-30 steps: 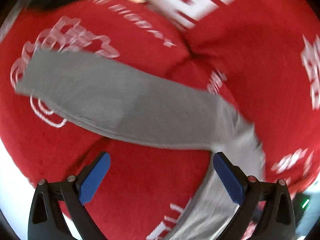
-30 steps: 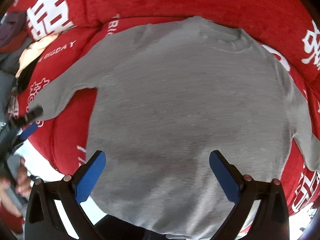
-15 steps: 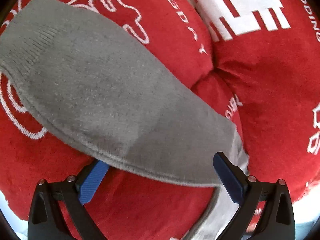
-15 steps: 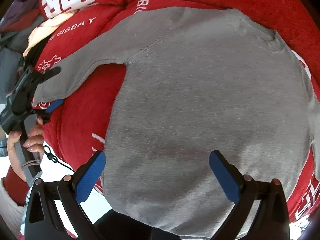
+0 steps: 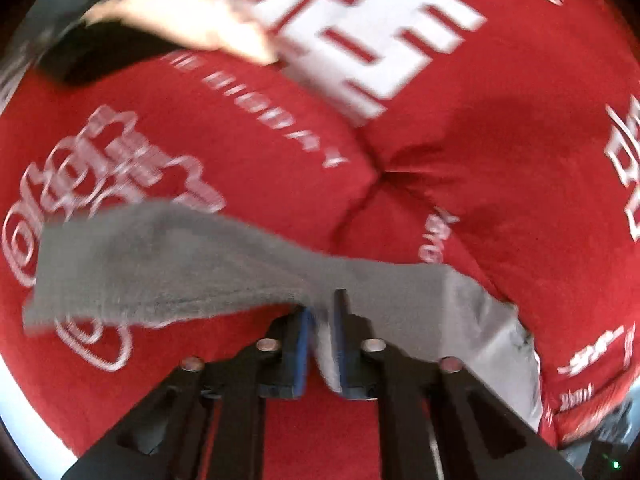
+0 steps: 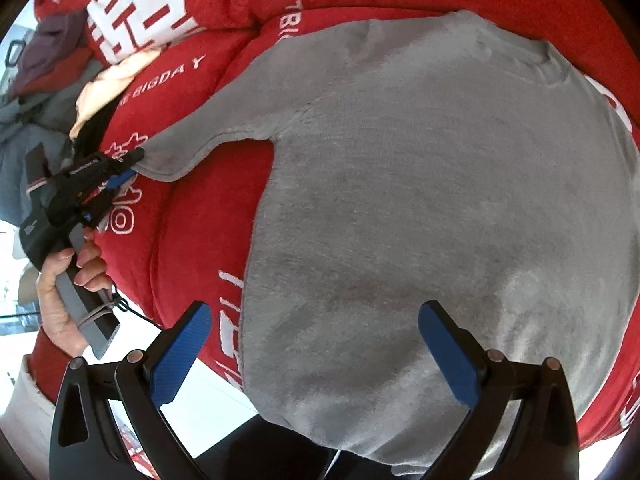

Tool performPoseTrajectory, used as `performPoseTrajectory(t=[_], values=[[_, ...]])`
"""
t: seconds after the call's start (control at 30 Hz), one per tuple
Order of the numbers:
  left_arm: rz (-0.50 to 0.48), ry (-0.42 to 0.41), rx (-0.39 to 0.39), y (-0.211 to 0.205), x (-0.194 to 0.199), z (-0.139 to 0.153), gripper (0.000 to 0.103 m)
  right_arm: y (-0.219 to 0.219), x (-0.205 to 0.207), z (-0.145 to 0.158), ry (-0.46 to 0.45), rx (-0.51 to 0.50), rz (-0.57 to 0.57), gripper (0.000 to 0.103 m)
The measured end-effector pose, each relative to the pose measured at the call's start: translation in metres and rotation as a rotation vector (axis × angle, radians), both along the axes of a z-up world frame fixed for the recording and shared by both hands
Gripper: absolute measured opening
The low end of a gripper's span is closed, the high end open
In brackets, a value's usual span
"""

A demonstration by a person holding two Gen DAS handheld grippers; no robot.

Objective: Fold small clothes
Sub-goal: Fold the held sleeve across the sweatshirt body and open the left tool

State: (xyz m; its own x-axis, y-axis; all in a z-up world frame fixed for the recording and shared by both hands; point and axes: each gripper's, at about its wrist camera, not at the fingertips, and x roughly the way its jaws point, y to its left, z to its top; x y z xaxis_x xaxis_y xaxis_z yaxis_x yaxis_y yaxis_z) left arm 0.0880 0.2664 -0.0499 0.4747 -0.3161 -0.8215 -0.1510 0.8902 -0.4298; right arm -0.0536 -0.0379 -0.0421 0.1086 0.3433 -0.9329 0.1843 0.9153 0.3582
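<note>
A small grey sweater point(image 6: 420, 184) lies flat, front up, on a red cushion printed with white characters point(image 6: 192, 240). Its left sleeve point(image 5: 160, 264) stretches across the left wrist view. My left gripper point(image 5: 322, 316) is shut on the lower edge of that sleeve, with grey cloth pinched between the blue pads; it also shows in the right wrist view point(image 6: 120, 168) at the sleeve's end. My right gripper point(image 6: 316, 344) is open and empty, hovering over the sweater's hem, with its blue fingertips point(image 6: 184, 348) wide apart.
A pile of other clothes, cream point(image 5: 180, 16), black and grey-purple point(image 6: 52, 52), lies at the cushion's far left. The person's hand point(image 6: 68, 292) holds the left gripper's handle. The white floor point(image 6: 212, 408) shows past the cushion's near edge.
My left gripper was open above the sleeve and has now closed on the sleeve's lower edge. The right gripper has stayed open over the sweater, shifting slightly.
</note>
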Motion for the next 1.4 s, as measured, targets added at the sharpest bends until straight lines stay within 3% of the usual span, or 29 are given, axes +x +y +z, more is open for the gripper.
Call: performPoseTrajectory(t=[0.17, 0.37, 0.6, 0.73, 0.83, 0.9, 0.93, 0.97, 1.1, 1.23, 1.3, 1.4], values=[[-0.116, -0.089, -0.018, -0.061, 0.007, 0.03, 0.007, -0.033, -0.013, 0.0, -0.012, 0.018, -0.053, 0.103], [-0.322, -0.168, -0.037, -0.172, 0.001, 0.062, 0.007, -0.091, -0.022, 0.006, -0.027, 0.034, -0.141, 0.103], [-0.56, -0.12, -0.04, -0.305, -0.029, 0.041, 0.007, -0.16, -0.045, 0.008, -0.05, 0.015, -0.251, 0.103], [-0.645, -0.062, 0.042, -0.355, -0.047, 0.006, 0.007, -0.197, -0.066, -0.005, -0.031, 0.007, -0.326, 0.103], [-0.637, -0.015, 0.098, -0.362, -0.05, -0.009, 0.007, -0.222, -0.08, -0.018, -0.003, 0.008, -0.384, 0.103], [-0.635, -0.003, 0.136, -0.358, -0.053, -0.012, 0.032, -0.231, -0.087, -0.022, 0.006, 0.006, -0.402, 0.103], [-0.623, -0.015, 0.172, -0.353, -0.056, -0.009, 0.053, -0.235, -0.089, -0.023, 0.01, 0.003, -0.409, 0.103], [-0.614, -0.028, 0.189, -0.348, -0.056, -0.005, 0.062, -0.237, -0.091, -0.023, 0.01, 0.0, -0.409, 0.103], [-0.601, -0.032, 0.21, -0.31, -0.057, 0.015, 0.062, -0.237, -0.084, -0.016, -0.013, -0.029, -0.374, 0.103], [-0.487, -0.035, 0.284, -0.254, -0.045, 0.027, 0.062, -0.221, -0.051, 0.001, -0.09, -0.081, -0.265, 0.103], [-0.416, 0.002, 0.344, -0.222, -0.033, 0.019, 0.062, -0.203, -0.028, 0.01, -0.144, -0.103, -0.179, 0.103], [-0.374, 0.102, 0.364, -0.188, -0.017, -0.009, 0.062, -0.162, 0.017, 0.019, -0.244, -0.137, -0.014, 0.103]])
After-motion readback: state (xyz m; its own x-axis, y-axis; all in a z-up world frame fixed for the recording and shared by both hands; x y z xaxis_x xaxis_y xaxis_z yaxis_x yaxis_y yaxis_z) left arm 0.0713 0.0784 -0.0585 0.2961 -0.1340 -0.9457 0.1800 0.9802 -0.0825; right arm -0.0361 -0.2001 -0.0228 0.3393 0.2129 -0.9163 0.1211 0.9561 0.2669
